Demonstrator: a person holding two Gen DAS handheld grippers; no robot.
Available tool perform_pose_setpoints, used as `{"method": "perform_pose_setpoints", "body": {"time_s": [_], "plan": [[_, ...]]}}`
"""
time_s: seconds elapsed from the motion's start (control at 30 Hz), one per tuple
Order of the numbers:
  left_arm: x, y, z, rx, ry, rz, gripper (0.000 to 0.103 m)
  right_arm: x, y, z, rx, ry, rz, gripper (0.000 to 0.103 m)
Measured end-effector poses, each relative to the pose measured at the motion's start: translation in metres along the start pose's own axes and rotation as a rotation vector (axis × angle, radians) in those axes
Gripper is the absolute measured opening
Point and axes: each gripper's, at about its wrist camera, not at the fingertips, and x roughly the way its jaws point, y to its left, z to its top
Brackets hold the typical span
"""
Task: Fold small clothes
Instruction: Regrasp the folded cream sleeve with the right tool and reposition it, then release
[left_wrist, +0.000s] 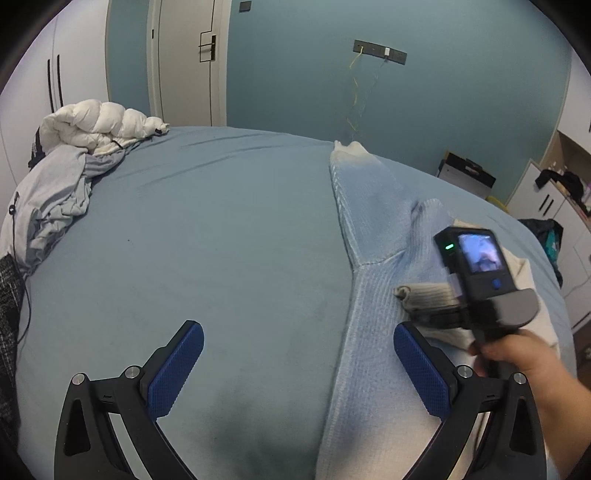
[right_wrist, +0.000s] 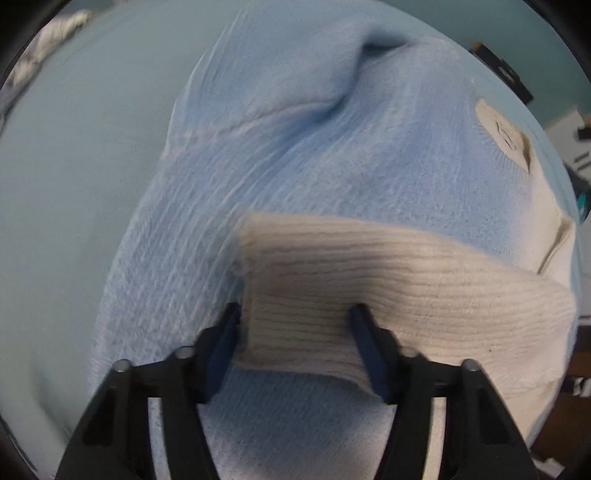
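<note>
A light blue knit sweater (left_wrist: 369, 258) (right_wrist: 295, 147) with cream trim lies spread on the right half of the bed (left_wrist: 203, 221). Its far sleeve ends in a cream cuff (left_wrist: 351, 147) near the bed's far edge. In a person's hand (left_wrist: 517, 354), my right gripper (left_wrist: 428, 314) (right_wrist: 295, 332) points down over the sweater. Its jaws hold the other sleeve's ribbed cream cuff (left_wrist: 424, 293) (right_wrist: 369, 266), which hangs slightly above the blue knit. My left gripper (left_wrist: 299, 369) hovers open over the bedsheet, left of the sweater, with nothing between its fingers.
A white puffy jacket (left_wrist: 103, 118) and a heap of grey clothes (left_wrist: 55, 192) sit at the bed's far left corner. Beyond the bed are a teal wall, a door and white cabinets (left_wrist: 546, 199) on the right. A cream patch (right_wrist: 502, 134) marks the sweater's front.
</note>
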Motion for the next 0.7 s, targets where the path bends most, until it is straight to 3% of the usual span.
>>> {"method": "perform_pose_setpoints", "body": {"time_s": [0.03, 0.13, 0.27, 0.4, 0.53, 0.6, 0.7], "plan": [[0.0, 0.0, 0.001, -0.005, 0.0, -0.002, 0.103, -0.016, -0.009, -0.004, 0.01, -0.014, 0.042, 0.001], [-0.004, -0.001, 0.001, -0.011, -0.004, -0.017, 0.103, -0.075, -0.045, -0.015, 0.032, -0.128, 0.0, 0.001], [-0.012, -0.004, 0.002, -0.01, -0.021, -0.025, 0.103, -0.172, -0.134, -0.038, 0.115, -0.288, -0.074, 0.001], [-0.016, -0.007, 0.002, -0.017, -0.032, -0.036, 0.103, -0.259, -0.229, -0.076, 0.273, -0.389, -0.231, 0.001], [-0.017, -0.014, 0.001, 0.006, -0.032, -0.031, 0.103, -0.339, -0.274, -0.113, 0.41, -0.494, -0.403, 0.001], [-0.018, -0.018, 0.0, 0.018, -0.035, -0.033, 0.103, -0.362, -0.271, -0.098, 0.468, -0.548, -0.471, 0.001], [-0.019, -0.02, -0.001, 0.025, -0.038, -0.034, 0.103, -0.391, -0.302, -0.091, 0.565, -0.608, -0.603, 0.001]]}}
